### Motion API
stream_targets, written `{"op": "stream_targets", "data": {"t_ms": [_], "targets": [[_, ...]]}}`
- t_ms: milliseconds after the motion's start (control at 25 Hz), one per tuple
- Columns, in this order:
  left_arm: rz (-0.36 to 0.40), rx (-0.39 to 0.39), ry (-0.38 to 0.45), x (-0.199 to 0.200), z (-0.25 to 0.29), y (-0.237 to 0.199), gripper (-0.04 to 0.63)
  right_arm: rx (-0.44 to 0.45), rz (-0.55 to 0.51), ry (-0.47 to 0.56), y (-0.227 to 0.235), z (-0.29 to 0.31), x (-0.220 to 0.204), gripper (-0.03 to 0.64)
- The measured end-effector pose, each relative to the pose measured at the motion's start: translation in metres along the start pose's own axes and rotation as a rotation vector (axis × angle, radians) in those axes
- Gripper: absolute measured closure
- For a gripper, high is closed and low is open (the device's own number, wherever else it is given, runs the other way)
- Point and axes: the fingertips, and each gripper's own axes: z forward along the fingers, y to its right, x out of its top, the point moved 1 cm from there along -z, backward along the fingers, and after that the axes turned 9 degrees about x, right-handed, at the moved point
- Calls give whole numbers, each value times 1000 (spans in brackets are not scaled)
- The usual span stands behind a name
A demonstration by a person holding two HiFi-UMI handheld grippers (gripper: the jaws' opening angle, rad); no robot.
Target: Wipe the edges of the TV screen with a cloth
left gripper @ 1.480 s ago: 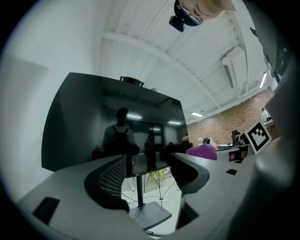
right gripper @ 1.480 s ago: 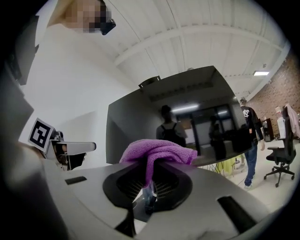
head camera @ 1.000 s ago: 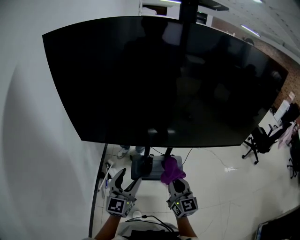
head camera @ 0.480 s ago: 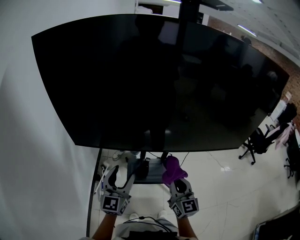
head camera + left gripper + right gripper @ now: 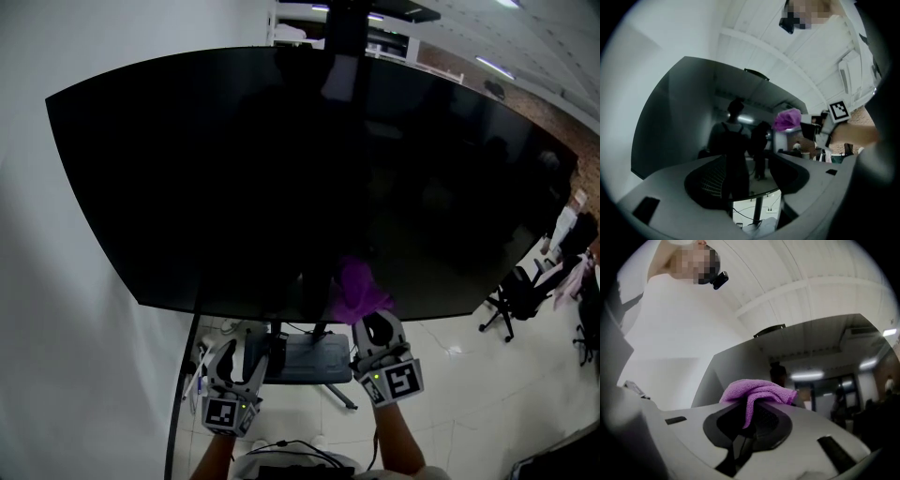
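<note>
A large dark TV screen [image 5: 309, 178] fills the head view, standing on a wheeled stand. My right gripper [image 5: 375, 328] is shut on a purple cloth [image 5: 359, 291], and the cloth lies against the screen's lower edge, right of the middle. In the right gripper view the purple cloth [image 5: 757, 392] drapes over the closed jaws, with the TV screen [image 5: 811, 376] just beyond. My left gripper [image 5: 239, 354] hangs open below the screen's bottom edge, holding nothing. The left gripper view shows the TV screen [image 5: 693, 122] and the purple cloth [image 5: 786, 119] at the right.
A white wall [image 5: 66, 337] stands to the left of the TV. The stand's grey base [image 5: 305, 361] rests on the pale floor under the screen. Black office chairs [image 5: 516, 291] stand at the far right.
My right gripper has risen with the purple cloth from below the screen up to its bottom edge. The left gripper has stayed low and shifted little.
</note>
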Motion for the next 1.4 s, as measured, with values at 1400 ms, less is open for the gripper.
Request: {"op": "stream_targets", "data": {"t_ms": [1400], "targets": [[51, -39, -29, -14, 36, 44, 319, -17, -758, -222, 191, 155, 309, 565]]}}
